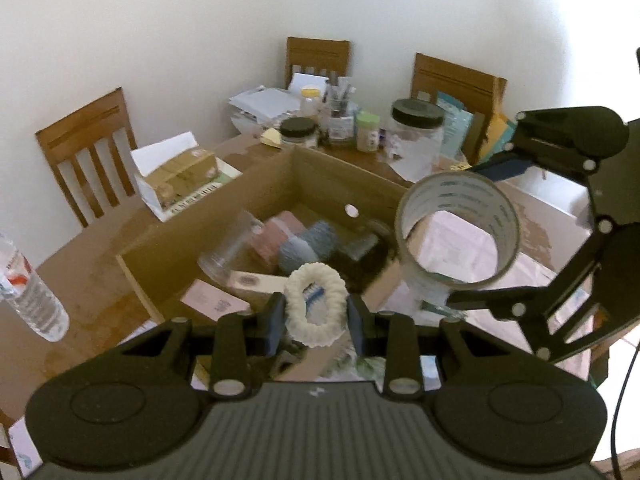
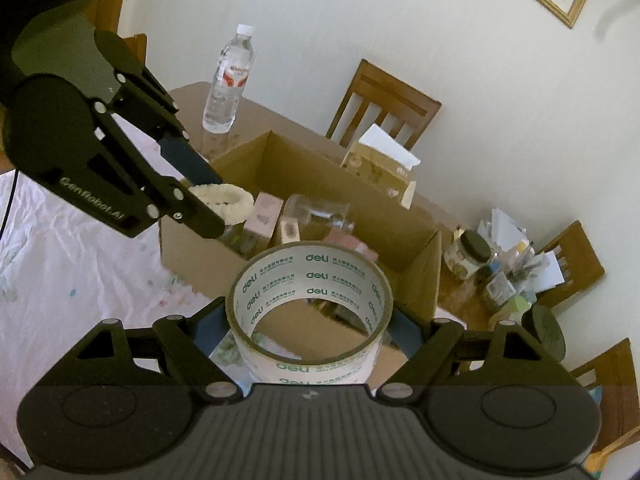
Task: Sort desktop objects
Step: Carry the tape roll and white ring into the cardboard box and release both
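Sorting under way: the cardboard box (image 1: 208,216) already holds a clear cup (image 1: 232,248) and small packages. Left gripper (image 1: 316,316), fingers closed on a cream ribbed ring (image 1: 316,308), and right gripper (image 2: 310,320), clamped across a wide roll of tape (image 2: 310,300), both hang above the box's near edge, loads unreleased.

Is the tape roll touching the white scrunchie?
Apart. The left wrist view shows the tape roll in the right gripper with open space before the white scrunchie.
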The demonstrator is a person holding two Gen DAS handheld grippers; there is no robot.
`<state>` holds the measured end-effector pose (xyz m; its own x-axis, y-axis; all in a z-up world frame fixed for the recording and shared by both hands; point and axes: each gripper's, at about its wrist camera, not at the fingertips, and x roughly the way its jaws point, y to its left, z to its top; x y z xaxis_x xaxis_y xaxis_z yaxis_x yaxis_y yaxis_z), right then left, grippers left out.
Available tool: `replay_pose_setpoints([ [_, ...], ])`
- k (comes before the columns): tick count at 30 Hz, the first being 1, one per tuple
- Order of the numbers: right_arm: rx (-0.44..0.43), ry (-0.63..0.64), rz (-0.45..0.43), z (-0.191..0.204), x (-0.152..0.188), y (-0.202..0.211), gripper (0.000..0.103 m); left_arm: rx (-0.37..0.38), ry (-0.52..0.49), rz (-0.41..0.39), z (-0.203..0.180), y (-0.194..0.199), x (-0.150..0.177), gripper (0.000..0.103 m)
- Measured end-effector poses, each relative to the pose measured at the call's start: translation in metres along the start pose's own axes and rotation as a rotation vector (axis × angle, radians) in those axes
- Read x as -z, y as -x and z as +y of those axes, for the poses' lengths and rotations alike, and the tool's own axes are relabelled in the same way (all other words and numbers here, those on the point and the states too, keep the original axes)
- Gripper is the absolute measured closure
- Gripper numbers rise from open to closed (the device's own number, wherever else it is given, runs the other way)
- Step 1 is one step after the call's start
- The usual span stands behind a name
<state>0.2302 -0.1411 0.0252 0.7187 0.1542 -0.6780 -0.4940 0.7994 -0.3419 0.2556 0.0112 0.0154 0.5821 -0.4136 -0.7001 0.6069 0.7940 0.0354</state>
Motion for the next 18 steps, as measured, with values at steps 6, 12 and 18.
replay_pose_setpoints([
  [6,0.005,0.002,-0.028,-0.013,-0.015,-0.003,0.016,-0.034,0.024,-0.006,0.015,-0.012,-0.011,0.069],
  [12,-0.002,-0.013,-0.037,-0.022,-0.023,-0.008,0.016,-0.113,0.016,-0.023,0.029,-0.03,-0.02,0.03],
  [18,-0.014,-0.009,-0.033,-0.023,-0.027,-0.015,0.016,-0.133,0.012,-0.01,0.037,-0.031,-0.019,0.023],
])
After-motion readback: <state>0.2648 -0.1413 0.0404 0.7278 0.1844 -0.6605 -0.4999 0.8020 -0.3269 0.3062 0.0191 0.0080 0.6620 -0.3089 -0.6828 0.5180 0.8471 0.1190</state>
